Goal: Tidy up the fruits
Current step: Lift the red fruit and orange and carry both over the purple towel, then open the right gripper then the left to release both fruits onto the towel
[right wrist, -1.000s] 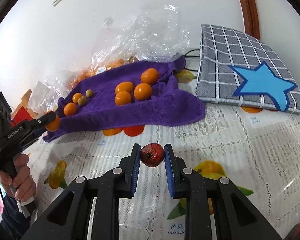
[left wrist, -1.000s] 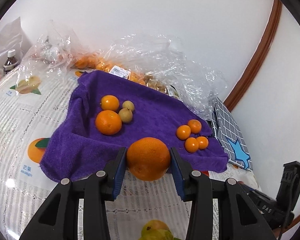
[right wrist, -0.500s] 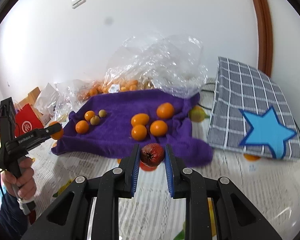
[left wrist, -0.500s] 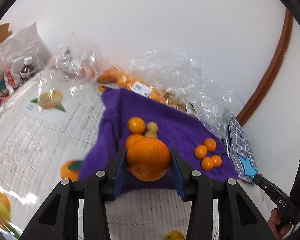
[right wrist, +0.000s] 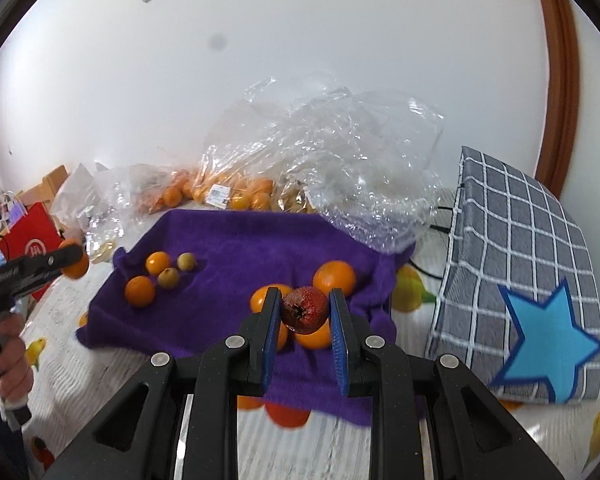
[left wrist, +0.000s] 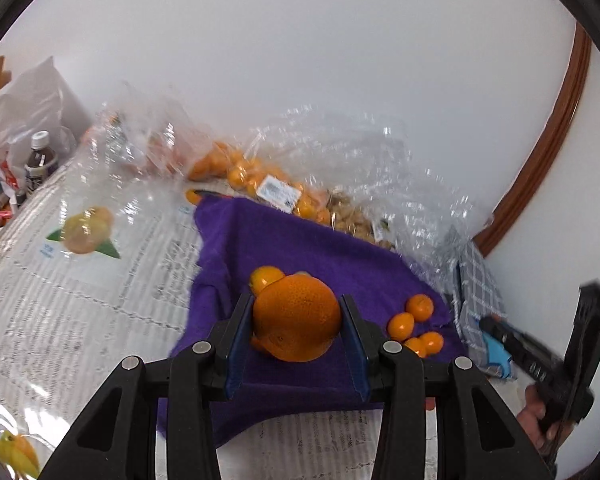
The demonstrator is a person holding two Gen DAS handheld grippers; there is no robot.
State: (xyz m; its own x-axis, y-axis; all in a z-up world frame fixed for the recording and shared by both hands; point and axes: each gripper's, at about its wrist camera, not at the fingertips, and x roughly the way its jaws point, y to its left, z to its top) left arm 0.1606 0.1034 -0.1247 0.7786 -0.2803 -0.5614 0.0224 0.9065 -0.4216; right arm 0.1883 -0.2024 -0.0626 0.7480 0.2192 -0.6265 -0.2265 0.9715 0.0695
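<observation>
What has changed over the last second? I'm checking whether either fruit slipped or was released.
Both grippers rose and came forward over the purple towel. The left gripper still clamps the large orange; the right gripper still clamps the small red fruit. Fruits on the towel have not moved.

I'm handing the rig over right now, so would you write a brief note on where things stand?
Left tongs: shut on a large orange, held above the near part of the purple towel.
Right tongs: shut on a small dark red fruit, also above the towel.
On the towel: two oranges with two small greenish fruits on the left, and four small oranges on the right.
More fruit sits in the plastic bags behind.
Left: set down both held fruits, probably the orange with the left cluster; the red fruit has no group yet.
</observation>
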